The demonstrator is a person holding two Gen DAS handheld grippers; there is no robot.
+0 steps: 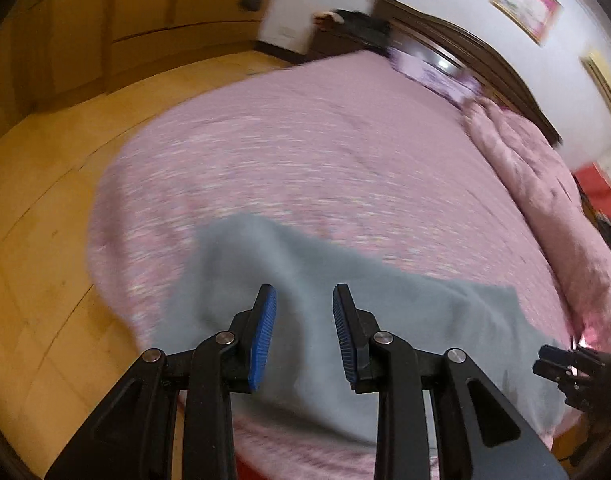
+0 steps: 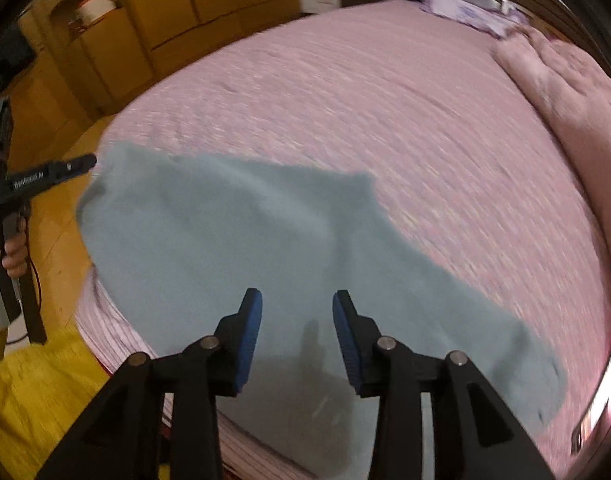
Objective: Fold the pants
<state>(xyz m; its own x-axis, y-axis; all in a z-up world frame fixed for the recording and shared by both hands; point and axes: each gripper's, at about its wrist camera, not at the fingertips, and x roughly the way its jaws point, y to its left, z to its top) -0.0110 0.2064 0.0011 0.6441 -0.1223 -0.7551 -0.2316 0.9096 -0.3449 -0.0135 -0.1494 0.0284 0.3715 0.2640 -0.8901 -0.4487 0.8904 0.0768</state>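
Grey pants [image 2: 241, 248] lie on the bed [image 2: 385, 100] beneath both released tools [image 1: 304, 296] [image 2: 297, 298], seemingly untouched.

Grey-blue pants [image 2: 241, 248] lie rumpled at pink bed's [image 2: 425, 120] near edge.

Wide bed [image 2: 405, 92] under a pink patterned cover, filling most of both views, blurred by motion. Grey-blue pants [image 2: 233, 248] spread flat on the cover in the lower half of each frame, reaching to the bed's near edge at lower left. Rumpled pink blanket [image 2: 565, 92] heaped along the right side of the frame. Pale purple pillow [image 1: 437, 72] at upper right, against the dark wooden headboard [image 1: 465, 48]. Yellow wooden floor [image 1: 37, 240] beside the bed at left.
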